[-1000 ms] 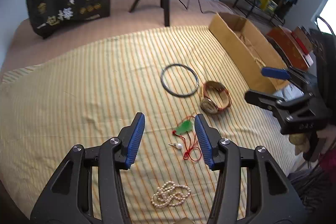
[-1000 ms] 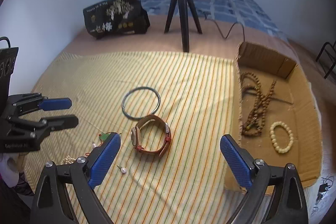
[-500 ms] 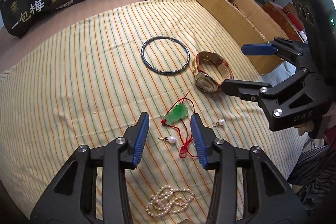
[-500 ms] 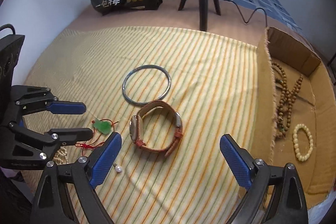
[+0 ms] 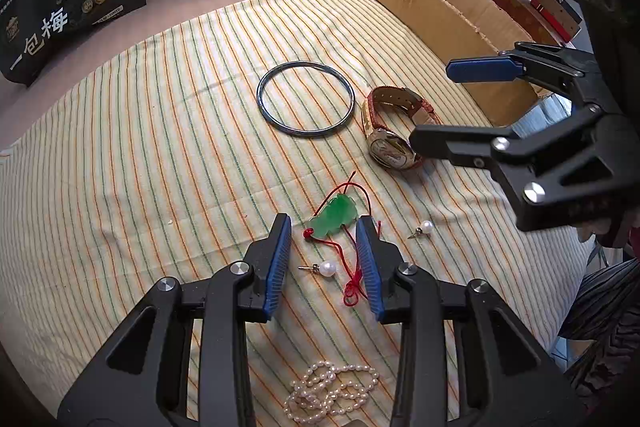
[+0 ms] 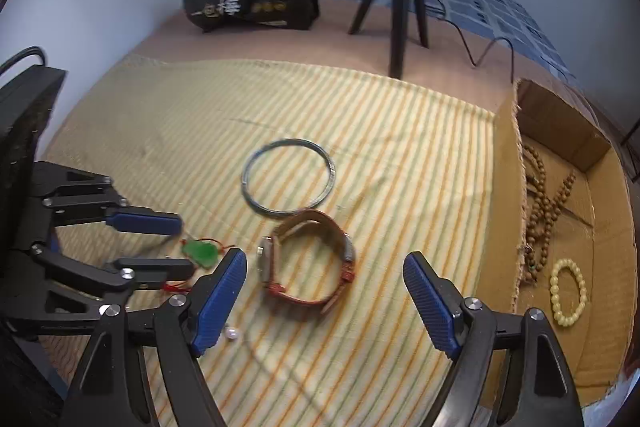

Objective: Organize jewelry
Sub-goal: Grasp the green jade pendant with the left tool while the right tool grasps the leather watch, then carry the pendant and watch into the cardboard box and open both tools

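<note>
We see a striped cloth with a cardboard box at two o'clock. Our right gripper is spread wide around the watch. Our left gripper, half open and holding nothing, straddles the green pendant and its red cord. The ring lies at twelve, pearl earrings nearby.

green pendant on red cord, flat on striped cloth, watch on its side beside bangle
</note>
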`<action>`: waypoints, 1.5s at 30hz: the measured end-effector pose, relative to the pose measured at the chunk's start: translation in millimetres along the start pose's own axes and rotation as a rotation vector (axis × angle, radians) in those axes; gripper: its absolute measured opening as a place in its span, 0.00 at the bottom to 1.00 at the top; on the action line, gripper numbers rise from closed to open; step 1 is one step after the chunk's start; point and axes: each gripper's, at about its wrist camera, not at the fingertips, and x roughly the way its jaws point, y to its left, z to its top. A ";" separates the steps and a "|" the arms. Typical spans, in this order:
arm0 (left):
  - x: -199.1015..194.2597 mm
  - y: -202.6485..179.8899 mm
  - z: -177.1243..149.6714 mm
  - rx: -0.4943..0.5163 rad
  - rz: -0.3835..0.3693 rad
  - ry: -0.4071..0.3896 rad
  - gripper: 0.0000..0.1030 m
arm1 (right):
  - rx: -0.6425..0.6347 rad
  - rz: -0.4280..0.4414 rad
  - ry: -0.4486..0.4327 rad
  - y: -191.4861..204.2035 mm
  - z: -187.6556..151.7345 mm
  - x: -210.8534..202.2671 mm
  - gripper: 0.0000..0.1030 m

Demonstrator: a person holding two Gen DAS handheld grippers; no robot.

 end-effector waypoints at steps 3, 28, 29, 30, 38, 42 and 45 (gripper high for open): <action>0.5 1.5 0.4 -0.005 -0.001 0.000 0.33 | -0.006 0.026 0.011 3.8 1.4 4.1 0.78; 15.7 -12.0 0.8 0.100 0.085 -0.018 0.26 | 0.005 0.028 0.102 2.8 0.6 38.9 0.58; 15.1 -11.1 0.6 0.095 0.084 -0.019 0.26 | 0.006 0.027 0.100 3.1 0.3 38.6 0.57; 14.2 -10.1 0.4 0.088 0.083 -0.021 0.26 | 0.007 0.027 0.098 3.3 -0.1 37.9 0.57; -6.3 2.0 6.0 0.001 0.083 -0.066 0.25 | 0.015 0.042 0.069 5.4 0.8 25.3 0.56; -27.4 6.8 15.1 -0.039 0.065 -0.123 0.25 | 0.019 0.048 0.035 5.9 3.9 10.1 0.56; -41.6 6.2 21.7 -0.058 0.051 -0.162 0.25 | 0.034 0.054 0.001 4.5 7.6 -2.6 0.56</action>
